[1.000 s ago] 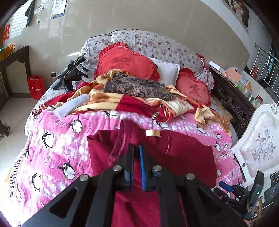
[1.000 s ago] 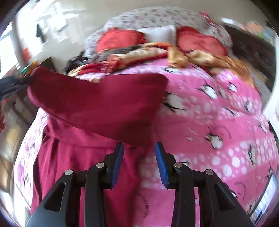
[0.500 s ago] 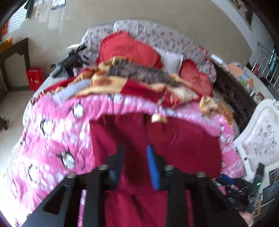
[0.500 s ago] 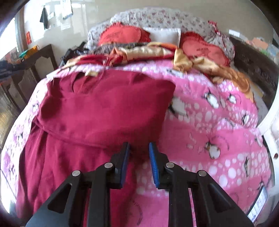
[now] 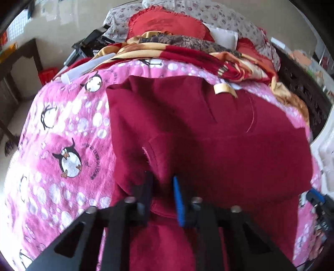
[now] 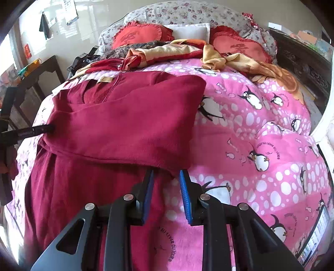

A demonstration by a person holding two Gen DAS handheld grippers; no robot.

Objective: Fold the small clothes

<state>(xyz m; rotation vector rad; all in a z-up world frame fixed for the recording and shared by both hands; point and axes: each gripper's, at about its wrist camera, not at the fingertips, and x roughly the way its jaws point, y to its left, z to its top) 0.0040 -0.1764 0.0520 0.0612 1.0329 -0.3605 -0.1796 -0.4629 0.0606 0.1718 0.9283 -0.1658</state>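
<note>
Matt, fleecy maroon garment [image 6: 125,125] on a plush, seemingly fuzzy pink blanket [image 6: 261,135]; glossy wall [image 6: 87,25].

- We take this to be a bedroom in a home: a bed fills nearly the whole of both views.
- Its pink penguin-print blanket [image 6: 261,133] spreads from the centre out to 3 and 9 o'clock.
- At 12 o'clock we see red heart-shaped cushions [image 6: 144,34], a white pillow [image 6: 192,31] and a floral headboard [image 6: 187,12].
- A rumpled red-and-gold cover [image 5: 187,54] lies just below the cushions.
- At 9 to 10 o'clock in the right wrist view stands a dark wooden side table [image 6: 44,68] against a pale wall.
- At 2 o'clock we make out dark carved furniture [image 6: 302,64] with small clutter on top.
</note>
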